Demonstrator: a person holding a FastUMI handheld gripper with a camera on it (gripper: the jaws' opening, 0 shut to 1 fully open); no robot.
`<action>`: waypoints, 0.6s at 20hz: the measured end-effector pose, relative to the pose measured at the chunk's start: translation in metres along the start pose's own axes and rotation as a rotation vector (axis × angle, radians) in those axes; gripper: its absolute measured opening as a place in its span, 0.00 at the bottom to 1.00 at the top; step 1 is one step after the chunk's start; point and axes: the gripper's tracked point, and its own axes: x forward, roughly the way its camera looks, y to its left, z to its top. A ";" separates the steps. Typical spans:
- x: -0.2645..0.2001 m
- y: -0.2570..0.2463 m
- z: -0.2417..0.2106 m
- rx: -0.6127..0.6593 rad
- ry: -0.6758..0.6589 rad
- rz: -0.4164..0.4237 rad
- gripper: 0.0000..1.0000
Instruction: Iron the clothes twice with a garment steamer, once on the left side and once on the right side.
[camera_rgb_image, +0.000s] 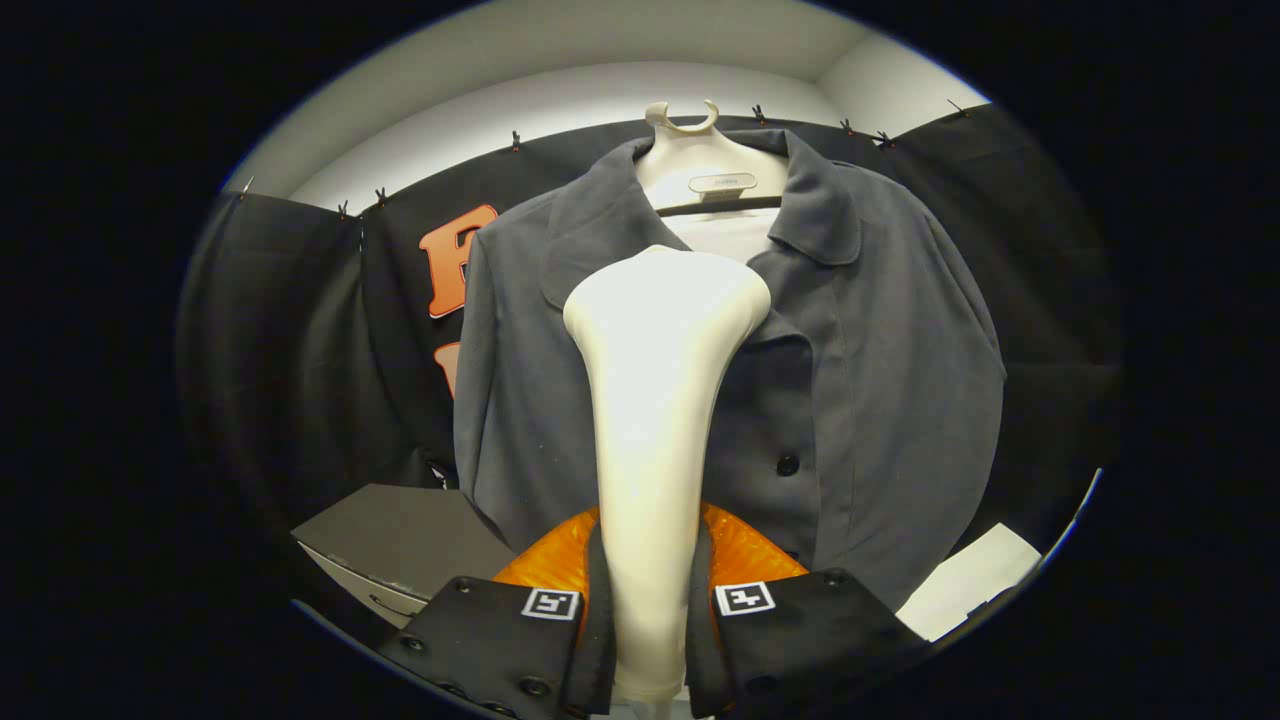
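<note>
A grey buttoned shirt (880, 380) hangs on a cream hanger (700, 160) in front of the black cloth wall. My gripper (648, 600) is shut on the white garment steamer (655, 400), both black fingers (520, 640) pressing its handle from either side. The steamer stands upright between the fingers. Its wide head sits against the shirt's chest, just left of the button placket and below the collar. The steamer hides the middle of the shirt front.
A dark grey box (400, 540) sits low to the left of the shirt. A white sheet (970, 580) lies low to the right. The black cloth wall (290, 350) closes in behind and on both sides.
</note>
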 end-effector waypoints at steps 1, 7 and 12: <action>0.001 -0.002 -0.008 -0.002 0.014 -0.006 0.36; 0.009 -0.018 -0.055 0.011 0.091 -0.040 0.36; 0.005 -0.035 -0.094 0.023 0.152 -0.074 0.36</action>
